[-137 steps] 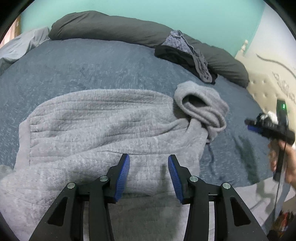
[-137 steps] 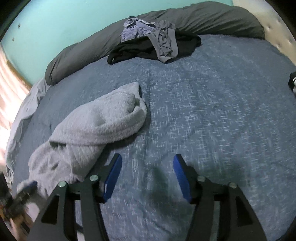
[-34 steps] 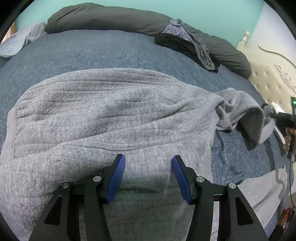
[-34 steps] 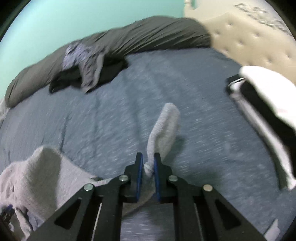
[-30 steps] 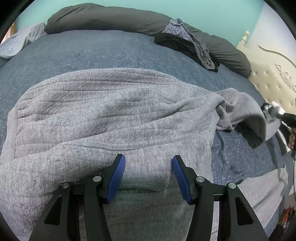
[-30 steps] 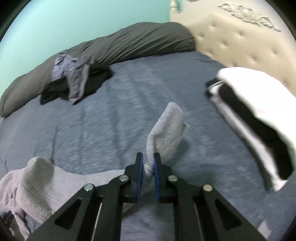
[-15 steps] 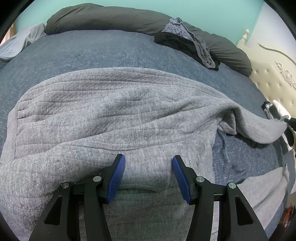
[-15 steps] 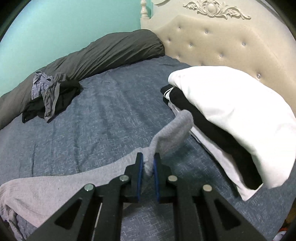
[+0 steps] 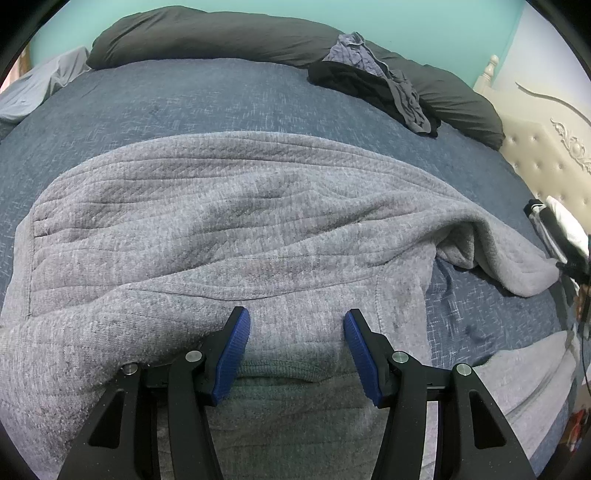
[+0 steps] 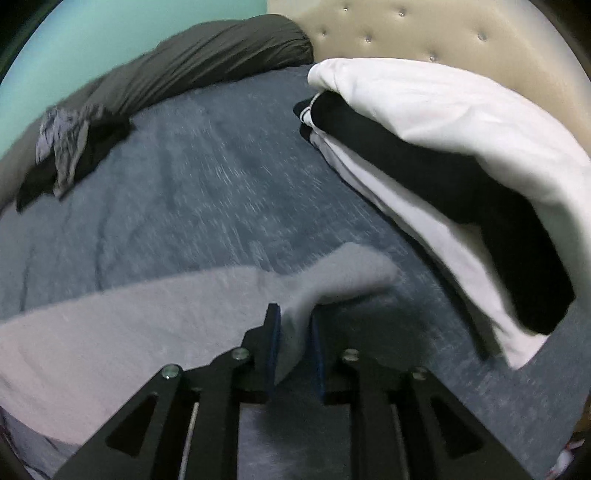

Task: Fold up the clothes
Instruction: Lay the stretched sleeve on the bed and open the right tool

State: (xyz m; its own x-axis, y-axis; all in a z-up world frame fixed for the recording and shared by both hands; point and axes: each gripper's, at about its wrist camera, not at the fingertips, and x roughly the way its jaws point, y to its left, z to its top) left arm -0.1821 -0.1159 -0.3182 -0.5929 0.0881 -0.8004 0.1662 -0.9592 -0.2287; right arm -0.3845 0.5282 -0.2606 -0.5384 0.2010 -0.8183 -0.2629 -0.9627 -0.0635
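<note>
Since the earlier frames, the bunched sleeve (image 10: 343,273) of the grey sweatshirt (image 9: 229,221) has been drawn out from the garment's body toward the headboard side of the bed, and it now lies stretched long over the blue bedspread (image 9: 207,103). Its cuff end sits pinched between the nearly closed jaws of the right gripper (image 10: 293,354), low over the bedspread and near the folded white and black stack (image 10: 436,147) by the tufted headboard (image 10: 424,29). The view there is blurred, so the right gripper seems to be in motion.

The sweatshirt's body is spread across the near part of the bed, with soft ridges running across it. The left gripper (image 9: 295,347) hovers over the near edge of the garment with its jaws wide apart, holding nothing.

With the sleeve straightened, the garment looks close to flat, so the folding proper can probably begin; the likely next need is to lay that sleeve back across the body.

At the far edge of the bed, a dark crumpled pile of clothes (image 9: 376,85) rests against the long grey bolster pillow (image 9: 221,37), probably awaiting folding.
</note>
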